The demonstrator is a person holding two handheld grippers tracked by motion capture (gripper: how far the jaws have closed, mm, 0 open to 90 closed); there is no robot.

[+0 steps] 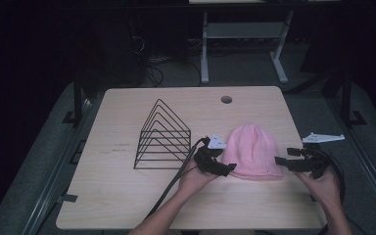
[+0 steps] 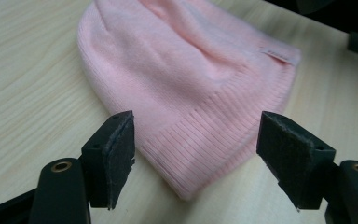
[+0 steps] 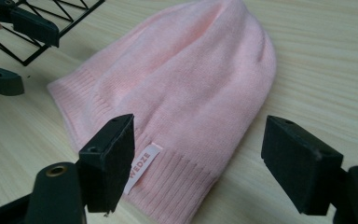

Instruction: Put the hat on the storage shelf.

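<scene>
At the near edge: both grippers, left and right, fingers spread wide, empty.
Mid-desk: pink hat flat between them.
Beyond: wire rack.
Risk: a shallow pinch catches one knit layer; hat slips.

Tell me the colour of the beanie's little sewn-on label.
The label is white with pink lettering; the right gripper view shows it best.

Soft ribbed knit cloth hat, matt pale wood-grain table, thin black wire rack
</scene>
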